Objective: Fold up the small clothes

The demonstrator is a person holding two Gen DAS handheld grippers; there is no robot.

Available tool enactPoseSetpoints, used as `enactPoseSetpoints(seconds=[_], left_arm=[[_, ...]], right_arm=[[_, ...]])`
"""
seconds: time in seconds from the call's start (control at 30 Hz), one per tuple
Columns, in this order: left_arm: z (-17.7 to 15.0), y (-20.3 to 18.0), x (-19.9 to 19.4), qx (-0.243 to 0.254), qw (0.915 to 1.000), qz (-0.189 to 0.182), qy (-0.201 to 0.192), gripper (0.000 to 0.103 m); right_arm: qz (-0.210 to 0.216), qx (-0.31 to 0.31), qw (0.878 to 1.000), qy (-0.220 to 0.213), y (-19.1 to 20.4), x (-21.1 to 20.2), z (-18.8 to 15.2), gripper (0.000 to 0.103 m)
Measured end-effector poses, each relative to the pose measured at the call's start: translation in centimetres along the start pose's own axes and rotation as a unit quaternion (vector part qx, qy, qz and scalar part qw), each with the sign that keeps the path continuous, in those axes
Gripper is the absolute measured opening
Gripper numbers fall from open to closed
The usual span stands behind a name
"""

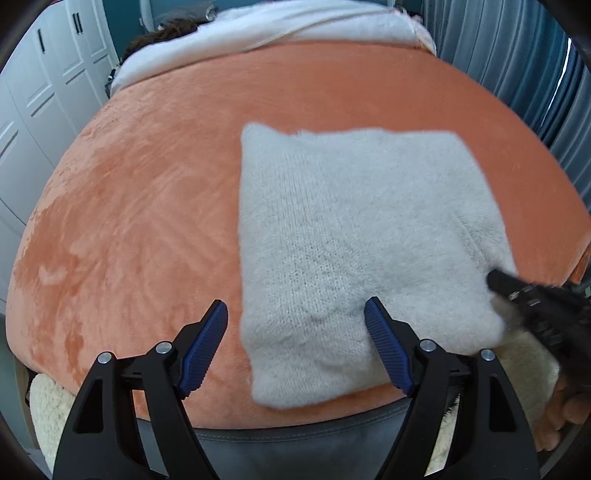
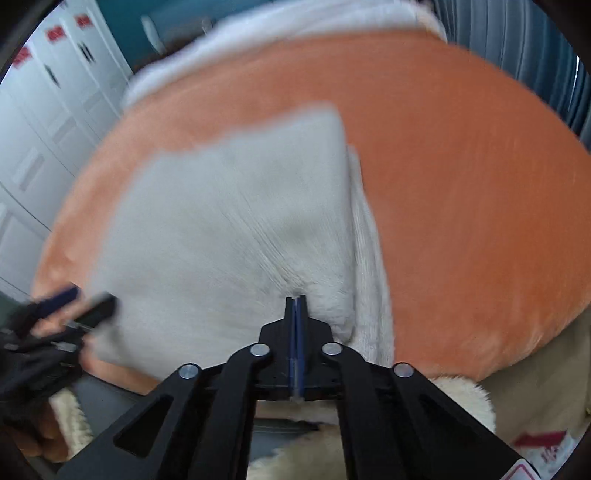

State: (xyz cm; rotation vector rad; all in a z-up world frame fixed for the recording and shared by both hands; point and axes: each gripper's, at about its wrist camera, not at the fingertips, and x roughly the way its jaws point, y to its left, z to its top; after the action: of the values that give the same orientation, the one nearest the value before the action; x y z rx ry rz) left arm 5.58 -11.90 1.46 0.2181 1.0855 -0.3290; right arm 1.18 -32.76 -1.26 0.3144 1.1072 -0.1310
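Observation:
A fuzzy white knit garment (image 1: 354, 251) lies folded in a rough rectangle on the orange blanket (image 1: 147, 206). My left gripper (image 1: 295, 314) is open, its blue pads straddling the garment's near left edge, holding nothing. My right gripper (image 2: 295, 301) is shut on the garment's near right edge (image 2: 325, 295), and the cloth puckers toward its tips. In the left wrist view the right gripper (image 1: 517, 288) shows as a dark blur at the garment's right edge. In the right wrist view the garment (image 2: 229, 229) fills the middle and the left gripper (image 2: 81, 306) is a blur at its left.
The orange blanket covers a bed (image 2: 461, 166). White bedding (image 1: 280, 33) lies at the far end. White cabinet doors (image 1: 40, 110) stand on the left and blue-grey curtains (image 1: 517, 66) on the right. A cream fleece (image 1: 48, 406) lies at the near edge.

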Motion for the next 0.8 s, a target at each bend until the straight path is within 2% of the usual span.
enactPoseSetpoints(seconds=[0.07, 0.17, 0.3, 0.47, 0.53, 0.6, 0.7, 0.8], left_arm=[[-0.1, 0.0, 1.2, -0.008, 0.9997, -0.001, 0.024, 0.076], [-0.3, 0.1, 1.3, -0.007, 0.9998, 0.006, 0.020, 0.076], [-0.4, -0.6, 1.7, 0.004, 0.9997, 0.013, 0.022, 0.076], [-0.6, -0.5, 1.7, 0.011, 0.9996, 0.021, 0.018, 0.077], [-0.6, -0.4, 1.9, 0.005, 0.9996, 0.018, 0.020, 0.078], [-0.6, -0.3, 2.2, 0.005, 0.9996, 0.018, 0.023, 0.079], [-0.5, -0.3, 1.9, 0.010, 0.9995, 0.021, 0.019, 0.079], [-0.5, -0.2, 1.0, 0.004, 0.9998, 0.013, 0.017, 0.077]], right_arm=[[0.006, 0.008, 1.000, -0.010, -0.7, -1.0, -0.1, 0.000], [-0.007, -0.010, 0.999, -0.040, 0.1, -3.8, 0.2, 0.000], [-0.012, -0.013, 1.000, -0.001, -0.9, -0.2, -0.6, 0.000], [0.005, 0.009, 0.999, -0.031, -0.4, -3.2, 0.0, 0.000], [-0.001, 0.007, 1.000, -0.016, -0.8, -2.2, -0.3, 0.000], [0.012, 0.015, 1.000, -0.003, -1.4, -0.6, -0.7, 0.000], [0.033, 0.034, 0.999, -0.020, -1.3, -2.8, -0.2, 0.000], [0.047, 0.051, 0.996, -0.054, -2.4, -5.1, 0.4, 0.009]])
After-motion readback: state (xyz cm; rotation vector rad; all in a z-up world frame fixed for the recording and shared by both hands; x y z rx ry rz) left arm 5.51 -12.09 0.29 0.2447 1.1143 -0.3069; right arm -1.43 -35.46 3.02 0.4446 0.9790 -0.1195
